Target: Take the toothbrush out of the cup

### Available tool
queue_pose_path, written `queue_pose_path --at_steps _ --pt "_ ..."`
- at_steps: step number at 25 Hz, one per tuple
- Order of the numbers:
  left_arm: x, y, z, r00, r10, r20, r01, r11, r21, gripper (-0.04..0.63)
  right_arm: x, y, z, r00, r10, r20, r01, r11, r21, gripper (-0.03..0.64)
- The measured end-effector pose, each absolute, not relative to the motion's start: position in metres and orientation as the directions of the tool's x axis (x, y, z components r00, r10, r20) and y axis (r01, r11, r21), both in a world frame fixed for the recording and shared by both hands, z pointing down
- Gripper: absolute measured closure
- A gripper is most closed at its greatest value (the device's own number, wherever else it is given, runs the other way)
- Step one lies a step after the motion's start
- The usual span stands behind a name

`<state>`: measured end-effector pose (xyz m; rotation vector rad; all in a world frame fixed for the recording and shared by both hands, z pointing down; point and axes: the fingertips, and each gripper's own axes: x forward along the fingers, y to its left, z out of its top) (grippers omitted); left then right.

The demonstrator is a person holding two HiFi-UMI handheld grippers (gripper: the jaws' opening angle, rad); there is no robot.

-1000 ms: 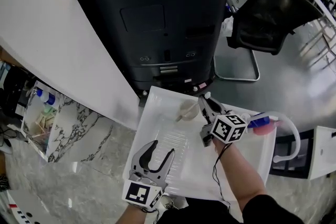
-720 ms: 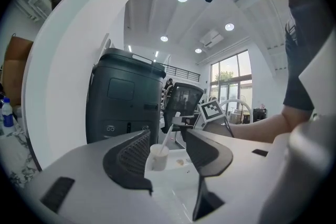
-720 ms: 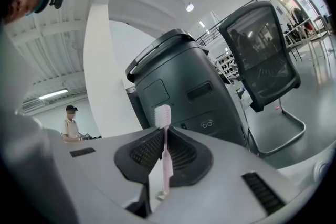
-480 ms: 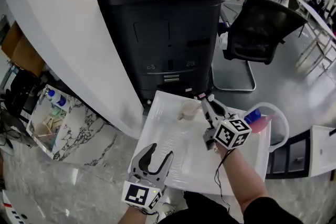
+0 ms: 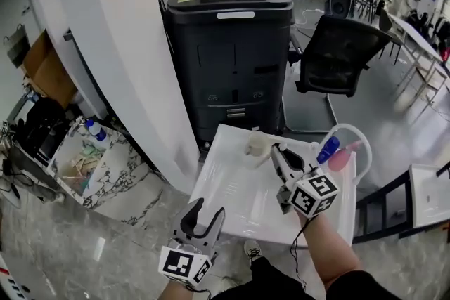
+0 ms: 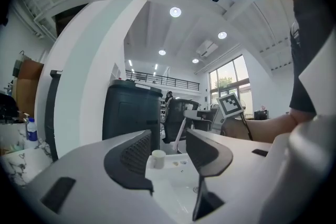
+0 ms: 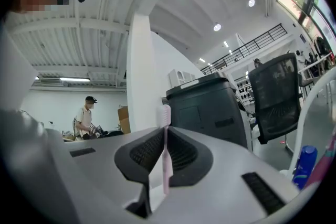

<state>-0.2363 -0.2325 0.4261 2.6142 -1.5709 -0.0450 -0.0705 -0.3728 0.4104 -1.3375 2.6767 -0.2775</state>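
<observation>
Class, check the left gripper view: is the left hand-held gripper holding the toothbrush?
No: the left hand-held gripper has its jaws apart, with only the distant cup visible between them.

The toothbrush [image 7: 165,149] is pale pink, the cup [image 5: 256,145] cream, the basin [image 5: 228,194] white, the bottle [image 5: 328,149] blue.

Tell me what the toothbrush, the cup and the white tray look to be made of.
The toothbrush: pale pink plastic, thin smooth handle, bristled head. The cup: off-white, matte, likely paper or plastic; cannot tell which. The white tray: glossy, with soft reflections, probably plastic or ceramic.
</observation>
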Motion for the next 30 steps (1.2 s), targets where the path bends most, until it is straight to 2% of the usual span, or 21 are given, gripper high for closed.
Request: queue_pose_path --at_steps 6,10,17,22,30 --pt "-0.256 -0.172 0.424 0.486 -0.874 0.022 -0.871 -0.483 0.087 0.382 -0.078 -0.295 0.397 -0.591 -0.805 -0.059 -0.784 0.59 -0.191 0.586" --pt "-0.26 -0.138 0.426 0.507 -0.862 0.023 -0.86 -0.503 0.086 0.429 -0.082 -0.248 0.394 -0.597 -0.799 -0.068 -0.779 0.598 -0.19 0.586" --pt "-0.244 -0.108 0.424 0.543 -0.839 0.013 -0.835 -0.539 0.112 0.555 -0.069 -0.184 0.387 -0.587 -0.808 -0.05 -0.794 0.587 -0.16 0.586" --pt "-0.205 -0.091 0.431 0.582 -0.813 0.016 -0.81 -0.578 0.099 0.569 -0.032 -0.146 0.386 -0.569 -0.821 -0.053 -0.807 0.569 -0.158 0.586" --pt "-0.133 -0.059 0.433 0.562 -0.825 0.054 -0.825 -0.555 0.103 0.572 0.026 -0.093 0.394 -0.604 -0.796 -0.036 -0.785 0.602 -0.145 0.586"
